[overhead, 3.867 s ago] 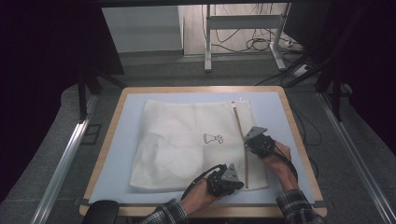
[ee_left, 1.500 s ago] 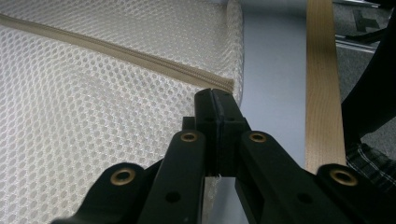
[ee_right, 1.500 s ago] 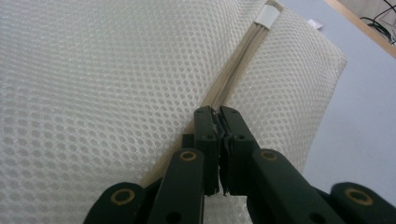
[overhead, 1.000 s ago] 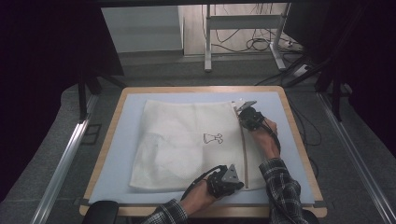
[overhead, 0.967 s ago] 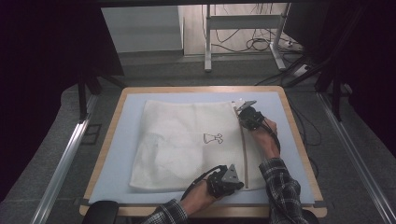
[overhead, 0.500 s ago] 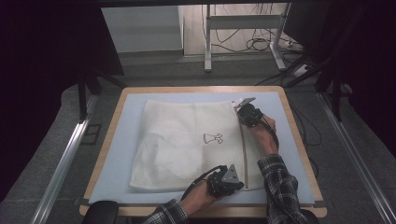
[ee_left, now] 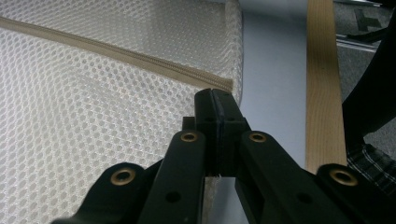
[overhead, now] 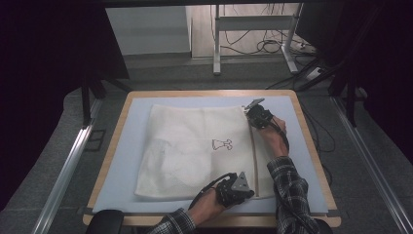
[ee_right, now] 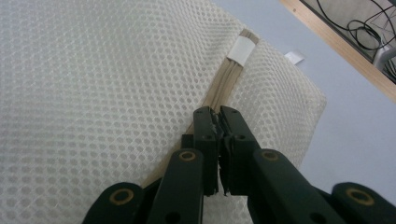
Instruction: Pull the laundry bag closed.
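Grey carpeted floor [overhead: 58, 117] and a tangle of cables [overhead: 272, 46] lie beyond a wood-framed desk [overhead: 204, 93] topped with a pale blue mat [overhead: 126, 151]. On the mat lies a large cream-white mesh laundry bag [overhead: 195, 146], flat, with a small dark printed figure [overhead: 221, 144] near its middle and a beige zipper [overhead: 254, 156] running along its right side. The left gripper [overhead: 243, 187] sits at the bag's near right corner, at the near end of the zipper; in the left gripper view its fingers [ee_left: 224, 116] are pressed together on the mesh edge just beside the zipper's end. The right gripper [overhead: 255, 114] is at the far end of the zipper near the bag's far right corner; in the right gripper view its fingers [ee_right: 205, 126] are pinched together on the zipper tape, with a small white tab [ee_right: 243, 49] just ahead of them.
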Action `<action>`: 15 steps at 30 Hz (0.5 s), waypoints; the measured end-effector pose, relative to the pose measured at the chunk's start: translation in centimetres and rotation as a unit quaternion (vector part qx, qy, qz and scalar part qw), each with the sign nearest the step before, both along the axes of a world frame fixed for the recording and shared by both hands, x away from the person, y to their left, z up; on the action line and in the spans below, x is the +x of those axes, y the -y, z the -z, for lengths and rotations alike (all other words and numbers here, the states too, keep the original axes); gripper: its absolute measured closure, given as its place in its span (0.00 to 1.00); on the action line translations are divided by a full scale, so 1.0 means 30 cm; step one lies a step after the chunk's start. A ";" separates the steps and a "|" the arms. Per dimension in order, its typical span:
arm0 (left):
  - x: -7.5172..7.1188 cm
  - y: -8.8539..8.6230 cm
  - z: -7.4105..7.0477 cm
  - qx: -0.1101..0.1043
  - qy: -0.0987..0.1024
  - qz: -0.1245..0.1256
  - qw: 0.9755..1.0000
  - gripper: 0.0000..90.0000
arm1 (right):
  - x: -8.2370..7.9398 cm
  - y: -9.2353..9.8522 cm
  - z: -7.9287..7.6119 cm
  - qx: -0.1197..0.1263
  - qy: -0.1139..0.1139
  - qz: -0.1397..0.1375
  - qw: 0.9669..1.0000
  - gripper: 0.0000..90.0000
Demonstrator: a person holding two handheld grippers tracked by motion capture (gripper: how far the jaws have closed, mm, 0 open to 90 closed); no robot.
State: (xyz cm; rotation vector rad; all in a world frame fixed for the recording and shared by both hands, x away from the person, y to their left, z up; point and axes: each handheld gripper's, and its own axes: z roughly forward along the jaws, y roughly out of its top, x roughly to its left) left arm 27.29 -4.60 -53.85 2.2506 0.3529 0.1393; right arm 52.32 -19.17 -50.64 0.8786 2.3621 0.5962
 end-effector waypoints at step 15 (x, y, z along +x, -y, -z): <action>0.002 -0.001 0.000 -0.001 -0.002 0.001 1.000 1.00 | 0.056 -0.012 0.004 0.002 0.005 0.003 1.000 0.94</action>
